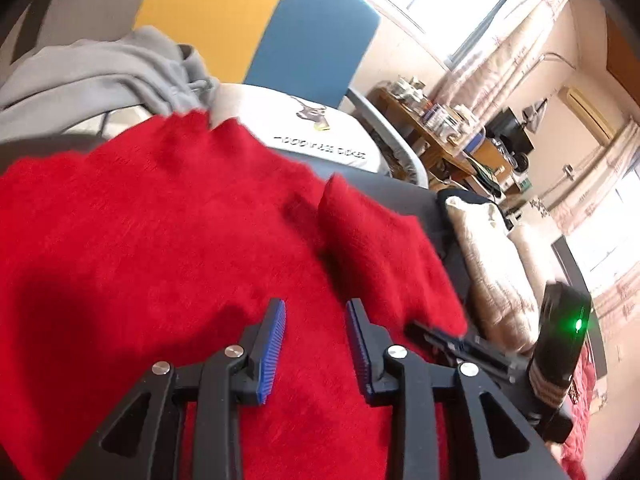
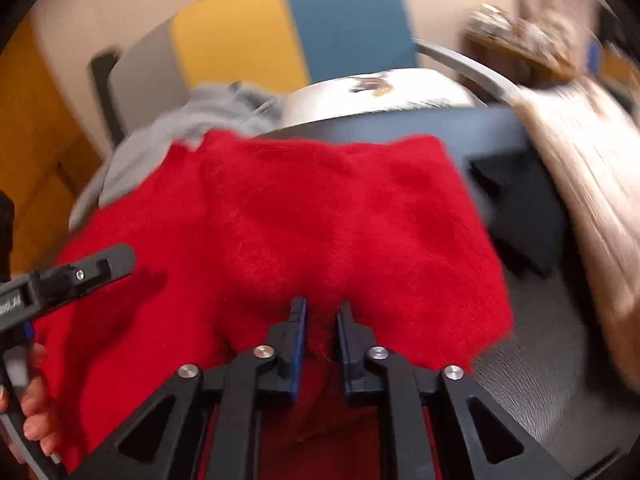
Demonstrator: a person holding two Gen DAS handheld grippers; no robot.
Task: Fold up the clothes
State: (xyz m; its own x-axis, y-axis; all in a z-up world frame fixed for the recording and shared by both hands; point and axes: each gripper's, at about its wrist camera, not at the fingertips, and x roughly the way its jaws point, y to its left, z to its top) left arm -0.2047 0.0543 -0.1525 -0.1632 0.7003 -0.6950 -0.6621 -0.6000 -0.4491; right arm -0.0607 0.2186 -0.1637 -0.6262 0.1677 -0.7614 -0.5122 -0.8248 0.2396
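A fluffy red sweater (image 1: 168, 216) (image 2: 320, 208) lies spread over a dark table (image 2: 540, 392). One part of it is folded over at the right (image 1: 372, 232). My left gripper (image 1: 316, 306) hovers open just above the sweater's near part, with nothing between its blue pads. My right gripper (image 2: 321, 303) is at the sweater's near edge, and a bunch of red fabric stands pinched between its narrow jaws. The left gripper (image 2: 80, 274) also shows at the left of the right wrist view, held by a hand (image 2: 36, 420).
A grey hoodie (image 1: 100, 76) (image 2: 208, 120) lies crumpled behind the sweater at the left. A folded white printed T-shirt (image 1: 316, 132) (image 2: 380, 92) sits behind it, in front of a blue and yellow chair (image 1: 312, 40). A beige cushion (image 1: 492, 264) (image 2: 580, 184) borders the table's right side.
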